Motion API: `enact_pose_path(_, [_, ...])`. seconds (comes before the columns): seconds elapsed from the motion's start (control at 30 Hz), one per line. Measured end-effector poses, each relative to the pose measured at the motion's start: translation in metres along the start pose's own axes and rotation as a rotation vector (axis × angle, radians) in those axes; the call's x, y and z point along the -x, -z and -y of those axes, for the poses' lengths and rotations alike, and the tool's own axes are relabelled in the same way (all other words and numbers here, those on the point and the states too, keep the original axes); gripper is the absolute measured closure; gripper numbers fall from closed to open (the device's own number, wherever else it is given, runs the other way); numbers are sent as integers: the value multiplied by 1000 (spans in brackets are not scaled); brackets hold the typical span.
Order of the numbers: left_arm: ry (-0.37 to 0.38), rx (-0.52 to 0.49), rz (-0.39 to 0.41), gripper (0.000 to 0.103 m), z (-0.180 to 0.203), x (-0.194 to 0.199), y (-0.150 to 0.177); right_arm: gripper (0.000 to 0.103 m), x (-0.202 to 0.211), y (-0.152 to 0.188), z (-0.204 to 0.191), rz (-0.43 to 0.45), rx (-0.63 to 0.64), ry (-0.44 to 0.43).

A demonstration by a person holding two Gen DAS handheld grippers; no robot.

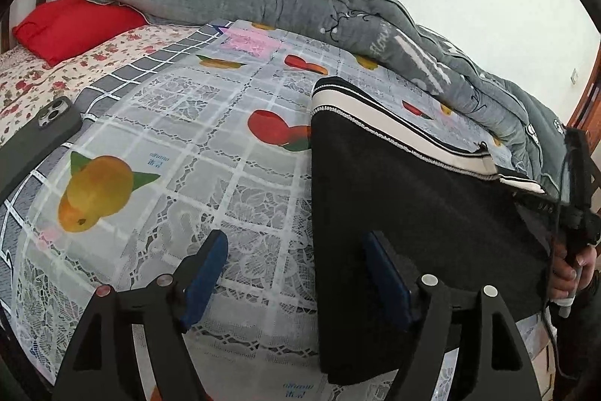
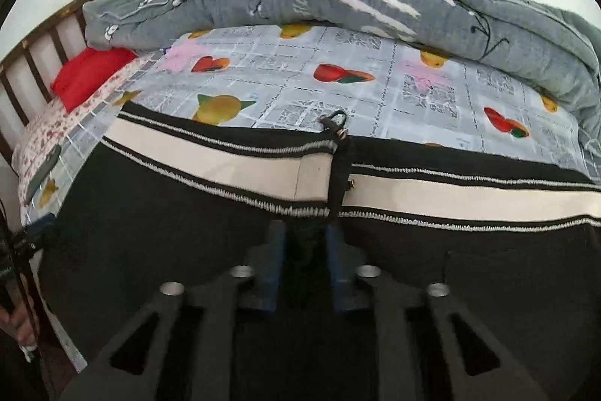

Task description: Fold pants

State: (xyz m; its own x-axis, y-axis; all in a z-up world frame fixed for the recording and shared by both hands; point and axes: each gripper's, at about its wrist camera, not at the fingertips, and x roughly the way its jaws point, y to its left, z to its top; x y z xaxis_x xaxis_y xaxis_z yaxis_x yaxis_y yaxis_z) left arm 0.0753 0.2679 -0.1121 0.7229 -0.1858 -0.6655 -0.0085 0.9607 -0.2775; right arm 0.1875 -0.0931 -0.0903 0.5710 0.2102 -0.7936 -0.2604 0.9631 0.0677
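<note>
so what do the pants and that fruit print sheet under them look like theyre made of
Pants: matte black knit-looking cloth with a cream side stripe edged in white stitching; probably a soft jersey.
Fruit print sheet: it looks like thin plastic or vinyl, since its lace pattern seems printed and semi-clear, with a faint sheen.

Left gripper (image 1: 296, 273): jaws wide apart, blue pads (image 1: 204, 277) clear, nothing between. Right gripper (image 2: 305, 264): jaws narrow, pinching black fabric; bare hand (image 1: 571, 273) on handle.

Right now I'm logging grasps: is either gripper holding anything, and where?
Left gripper is open, holding nothing. Right gripper seems to pinch the black pants just below the striped waistband.
</note>
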Motion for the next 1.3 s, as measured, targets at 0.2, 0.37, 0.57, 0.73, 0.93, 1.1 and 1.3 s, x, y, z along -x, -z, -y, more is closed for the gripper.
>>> enact_pose_path(0.2, [70, 33, 6, 29, -5, 6, 6, 93, 8, -4, 14, 51, -76, -22])
enact_pose_path(0.37, [151, 68, -13, 29, -5, 11, 15, 91, 8, 2, 10, 20, -60, 28])
enact_pose_path(0.57, [167, 76, -21, 29, 8, 14, 25, 67, 55, 25, 14, 97, -78, 10])
enact_pose_path(0.73, [132, 71, -18, 29, 27, 6, 26, 58, 77, 56, 11, 95, -39, 13])
enact_pose_path(0.93, [39, 42, 13, 28, 41, 3, 30, 58, 83, 87, 16, 65, -50, 5])
enact_pose_path(1.1, [44, 65, 14, 28, 38, 6, 32, 58, 87, 97, 24, 63, -101, -11])
enact_pose_path(1.3, [142, 80, 10, 29, 31, 20, 52, 57, 90, 110, 29, 34, -109, 4])
